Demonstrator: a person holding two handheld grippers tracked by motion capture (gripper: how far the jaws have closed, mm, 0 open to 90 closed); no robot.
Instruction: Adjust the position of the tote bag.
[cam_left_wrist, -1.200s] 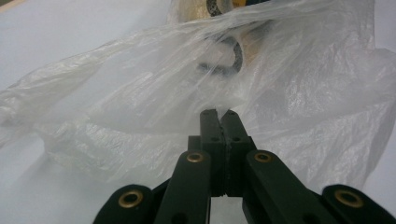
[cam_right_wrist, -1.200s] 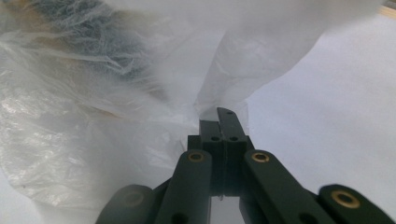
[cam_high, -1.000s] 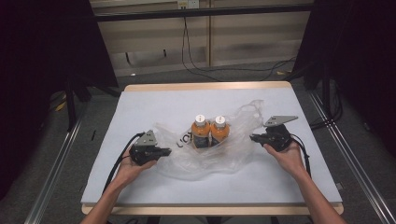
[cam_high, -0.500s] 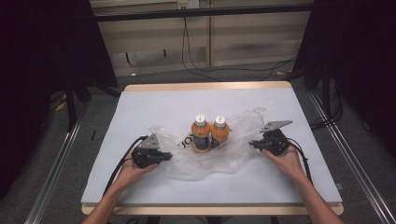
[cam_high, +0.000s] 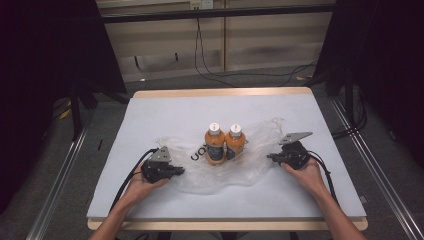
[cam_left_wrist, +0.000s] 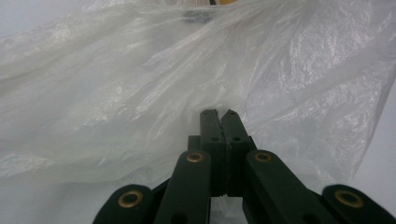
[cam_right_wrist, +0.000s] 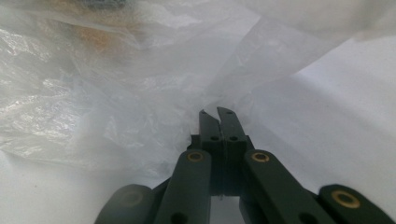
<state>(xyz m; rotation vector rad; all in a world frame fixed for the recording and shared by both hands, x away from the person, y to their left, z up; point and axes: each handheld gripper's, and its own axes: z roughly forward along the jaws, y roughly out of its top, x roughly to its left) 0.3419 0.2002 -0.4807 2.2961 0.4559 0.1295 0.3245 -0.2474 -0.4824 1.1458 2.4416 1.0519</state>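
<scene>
High view: two orange bottles (cam_high: 225, 144) upright on crinkled clear plastic bag (cam_high: 250, 165) | gripper views: your left gripper (cam_left_wrist: 218, 115) and right gripper (cam_right_wrist: 217, 114) fingers pinch thin film.

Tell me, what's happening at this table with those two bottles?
A person sits at a white table with a claw tool in each hand. The left claw and the right claw are each pinched shut on opposite sides of a clear plastic bag. Two orange bottles stand upright, side by side, in the middle of the bag. The bag lies loosely crumpled around them.
</scene>
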